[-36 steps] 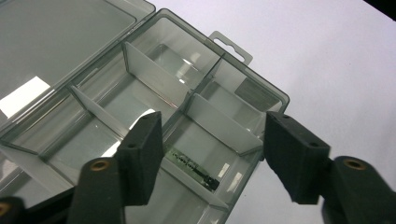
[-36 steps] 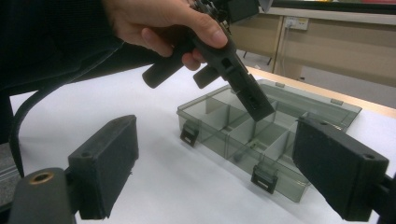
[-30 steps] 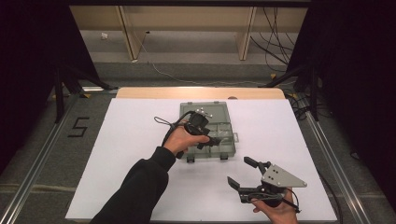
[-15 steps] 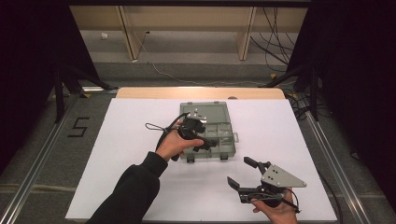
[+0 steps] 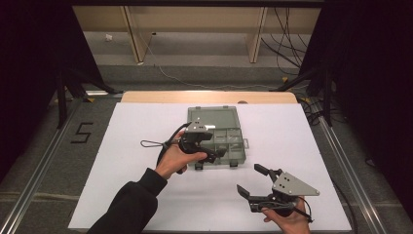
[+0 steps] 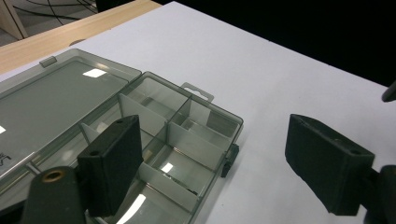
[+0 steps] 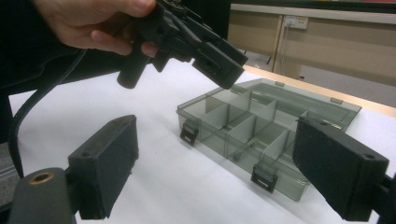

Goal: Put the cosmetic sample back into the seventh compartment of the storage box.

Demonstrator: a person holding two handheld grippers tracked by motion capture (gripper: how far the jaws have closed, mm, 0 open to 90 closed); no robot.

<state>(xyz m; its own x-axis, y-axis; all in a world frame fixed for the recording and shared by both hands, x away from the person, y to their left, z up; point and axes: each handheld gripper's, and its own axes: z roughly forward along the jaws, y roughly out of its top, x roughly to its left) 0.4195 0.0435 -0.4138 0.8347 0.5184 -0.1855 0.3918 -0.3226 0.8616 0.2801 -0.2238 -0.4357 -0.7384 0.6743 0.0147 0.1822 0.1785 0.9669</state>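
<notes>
At the counter's (image 5: 122, 195) near right corner, the right gripper (image 5: 258, 187) waits with its jaws apart and empty. Farther in, near the middle, the left gripper (image 5: 216, 156) hangs over the near left part of the open organizer box (image 5: 229, 141), its jaws just opened wide with nothing between them. This looks like a release or inspection step; next, pick a compartment or the lid (image 5: 214, 117).

Compartment box (image 5: 219, 139): smoky grey translucent plastic, open, lid (image 6: 56, 100) folded flat back on bench. Tray split by pale dividers into several cells; small thin item in one front cell, too small to identify. Two dark latches on front edge. Lies directly below left gripper (image 5: 214, 151), ahead of right gripper (image 5: 255, 181), well apart from it.
</notes>
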